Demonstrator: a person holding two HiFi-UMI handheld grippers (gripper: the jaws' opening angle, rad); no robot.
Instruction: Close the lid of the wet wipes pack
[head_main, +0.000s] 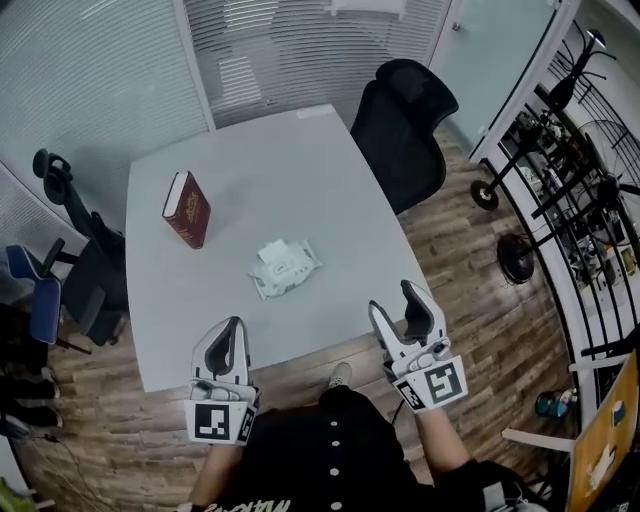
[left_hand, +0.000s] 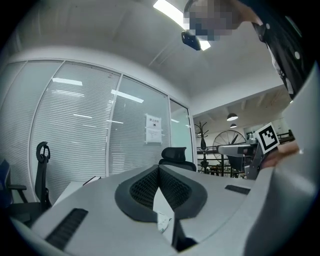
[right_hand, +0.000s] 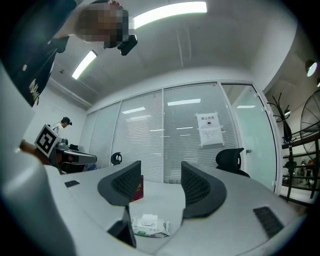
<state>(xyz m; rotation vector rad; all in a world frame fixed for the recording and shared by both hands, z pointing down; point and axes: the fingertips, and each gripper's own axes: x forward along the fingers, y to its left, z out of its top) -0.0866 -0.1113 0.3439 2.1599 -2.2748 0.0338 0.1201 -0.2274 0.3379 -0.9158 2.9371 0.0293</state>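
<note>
Your left gripper's (left_hand: 159, 171) jaws meet tip to tip, with nothing between them. Your right gripper's (right_hand: 160, 175) jaws stand apart and empty. Both hang at the near edge of the grey worktop (head_main: 300, 180), well apart from the wipes pack (head_main: 284, 267), which lies flat near its middle. A red book (head_main: 187, 208) sits beyond the pack to the left, and a black chair (head_main: 400, 130) stands at the far right corner.
</note>
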